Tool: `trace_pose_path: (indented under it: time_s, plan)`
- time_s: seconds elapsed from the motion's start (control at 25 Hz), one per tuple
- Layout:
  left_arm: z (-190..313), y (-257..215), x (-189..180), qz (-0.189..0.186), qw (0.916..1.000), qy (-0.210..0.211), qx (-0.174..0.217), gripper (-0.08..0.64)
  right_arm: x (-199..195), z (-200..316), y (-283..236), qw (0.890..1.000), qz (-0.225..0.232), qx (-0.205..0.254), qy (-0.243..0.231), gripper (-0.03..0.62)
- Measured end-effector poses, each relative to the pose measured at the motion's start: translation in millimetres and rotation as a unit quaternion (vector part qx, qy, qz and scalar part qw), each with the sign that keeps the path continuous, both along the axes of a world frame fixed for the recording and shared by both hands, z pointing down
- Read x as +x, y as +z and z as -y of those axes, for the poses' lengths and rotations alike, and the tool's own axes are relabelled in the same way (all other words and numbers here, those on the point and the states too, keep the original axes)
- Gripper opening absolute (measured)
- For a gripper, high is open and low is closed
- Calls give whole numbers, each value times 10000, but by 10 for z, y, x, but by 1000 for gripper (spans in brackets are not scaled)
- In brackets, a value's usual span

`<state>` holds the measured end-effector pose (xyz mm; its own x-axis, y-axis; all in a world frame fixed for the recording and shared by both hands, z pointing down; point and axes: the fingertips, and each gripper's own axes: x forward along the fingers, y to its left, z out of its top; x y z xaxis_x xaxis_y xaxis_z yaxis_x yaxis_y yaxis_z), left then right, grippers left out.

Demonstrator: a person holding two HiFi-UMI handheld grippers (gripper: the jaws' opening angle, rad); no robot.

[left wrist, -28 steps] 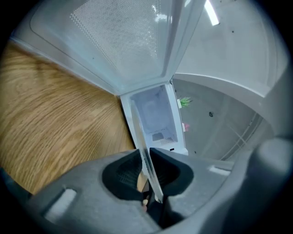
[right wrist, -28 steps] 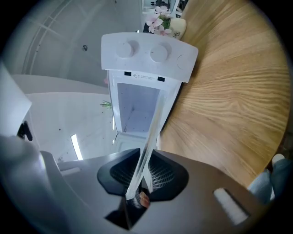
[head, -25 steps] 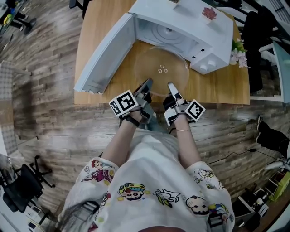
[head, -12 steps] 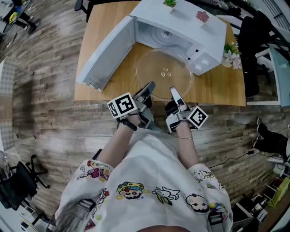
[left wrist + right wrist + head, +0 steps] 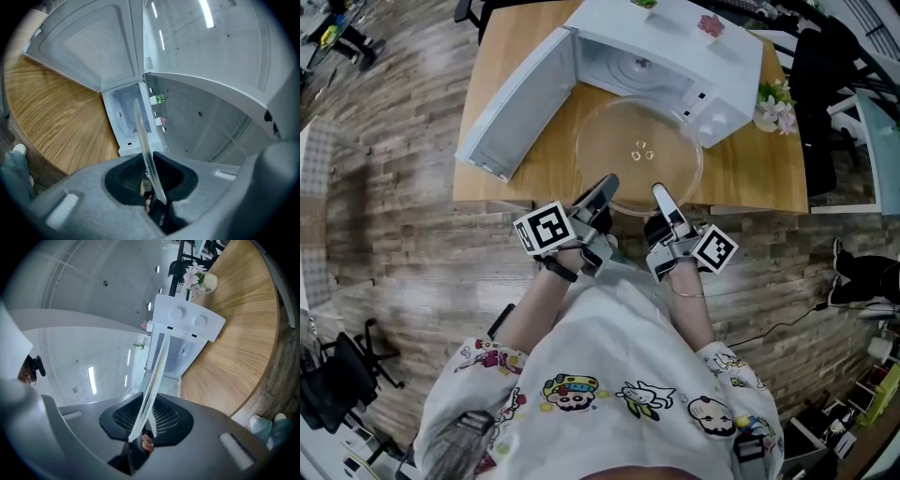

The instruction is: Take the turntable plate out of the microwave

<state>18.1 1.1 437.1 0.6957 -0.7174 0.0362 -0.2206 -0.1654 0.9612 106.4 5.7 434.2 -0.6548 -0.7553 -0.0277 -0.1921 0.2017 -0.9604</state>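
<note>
The round clear glass turntable plate point(image 5: 639, 155) is outside the white microwave point(image 5: 675, 47), held roughly level in the air. Its near rim is pinched in two places. The left gripper point(image 5: 605, 187) is clamped on the rim, and the right gripper point(image 5: 661, 195) is clamped on it just beside. In each gripper view the glass runs edge-on between the ribbed pads point(image 5: 136, 171) and out ahead of the jaws.

All the plate's weight hangs beyond both grippers, so the hold looks like a lever grip on smooth glass. If either clamp eases, or one hand rises faster than the other, the far edge could sag. The plate could then slide out forward.

Below and ahead of the grippers lies the light wooden table point(image 5: 750, 169), a hard landing. The open white door point(image 5: 520, 103) stands ahead of the left gripper, and a small pot of pale flowers point(image 5: 773, 105) ahead of the right. A sideways swing might clip either one.
</note>
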Motion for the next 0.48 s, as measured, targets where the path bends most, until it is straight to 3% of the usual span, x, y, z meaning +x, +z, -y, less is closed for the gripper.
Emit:
trace_pose_path:
  time_s: [0.48]
  plan:
    - [-162, -201, -127, -3, 9994, 334, 3, 48, -140, -136, -257, 9998, -93, 169, -58, 76]
